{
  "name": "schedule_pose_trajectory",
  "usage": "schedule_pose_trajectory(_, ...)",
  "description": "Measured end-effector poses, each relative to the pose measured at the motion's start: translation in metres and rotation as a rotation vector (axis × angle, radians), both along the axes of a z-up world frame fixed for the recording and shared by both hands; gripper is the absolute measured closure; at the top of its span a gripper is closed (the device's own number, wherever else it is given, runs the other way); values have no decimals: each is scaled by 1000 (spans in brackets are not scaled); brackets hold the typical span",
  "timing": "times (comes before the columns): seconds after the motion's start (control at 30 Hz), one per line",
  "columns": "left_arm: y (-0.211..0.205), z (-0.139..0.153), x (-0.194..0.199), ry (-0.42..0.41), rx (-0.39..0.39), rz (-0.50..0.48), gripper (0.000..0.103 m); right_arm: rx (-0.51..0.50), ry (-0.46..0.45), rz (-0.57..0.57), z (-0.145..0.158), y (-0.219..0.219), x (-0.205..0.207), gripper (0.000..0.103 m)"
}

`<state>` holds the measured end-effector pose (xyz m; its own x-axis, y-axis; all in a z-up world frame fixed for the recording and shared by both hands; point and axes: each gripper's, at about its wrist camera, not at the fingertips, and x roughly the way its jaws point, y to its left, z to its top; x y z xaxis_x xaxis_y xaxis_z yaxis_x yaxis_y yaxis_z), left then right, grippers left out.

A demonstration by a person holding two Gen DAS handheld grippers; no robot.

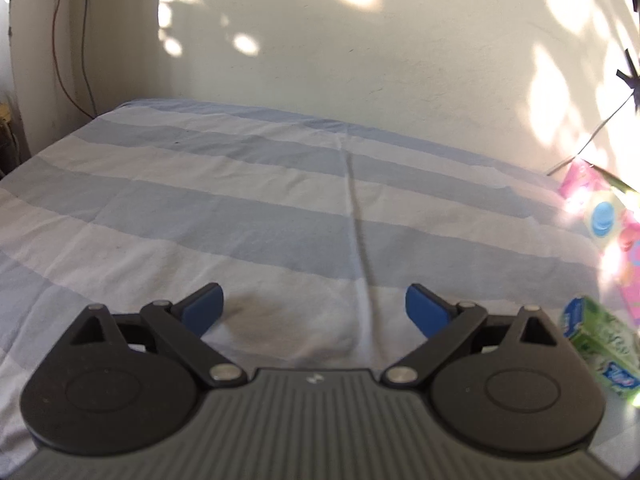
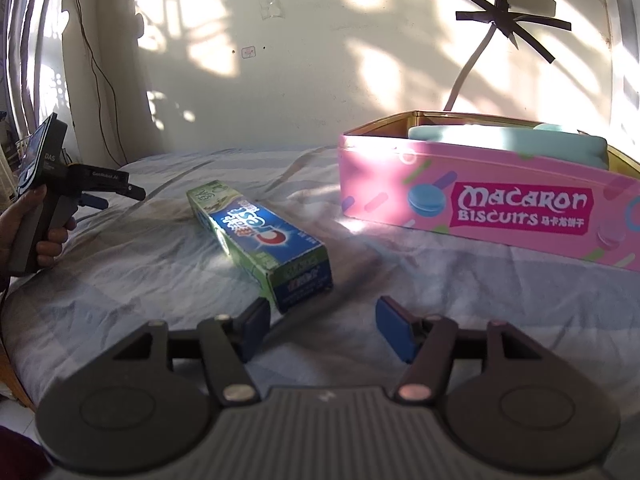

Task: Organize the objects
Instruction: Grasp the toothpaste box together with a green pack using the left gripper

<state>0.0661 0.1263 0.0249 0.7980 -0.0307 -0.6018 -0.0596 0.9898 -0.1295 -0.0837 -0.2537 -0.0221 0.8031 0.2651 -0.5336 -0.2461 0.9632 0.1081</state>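
A green and blue toothpaste box (image 2: 260,236) lies on the striped bedsheet (image 2: 132,264), just ahead and left of my right gripper (image 2: 320,330), which is open and empty. A pink Macaron Biscuits tin (image 2: 500,200) stands open at the right, with a pale teal item (image 2: 508,140) inside. My left gripper (image 1: 314,310) is open and empty over the sheet (image 1: 200,208). The toothpaste box (image 1: 596,344) and the tin (image 1: 608,216) show at that view's right edge. The left gripper (image 2: 94,196) also shows at the far left of the right wrist view, held in a hand.
The bed meets a cream wall (image 2: 320,80) at the back. Thin cables (image 1: 70,40) hang down the wall at the left. A white cord taped with black strips (image 2: 500,20) hangs behind the tin. The bed's left edge (image 2: 16,320) drops off.
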Motion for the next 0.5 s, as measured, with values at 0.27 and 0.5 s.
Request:
schedule_pose_trajectory(0.27, -55, 16, 5, -14, -120, -284, 13, -40, -4, -7, 0, 7, 0, 42)
schedule_pose_trajectory(0.5, -106, 8, 10, 35, -118, -439, 26, -82, 0, -13, 0, 14, -1, 42)
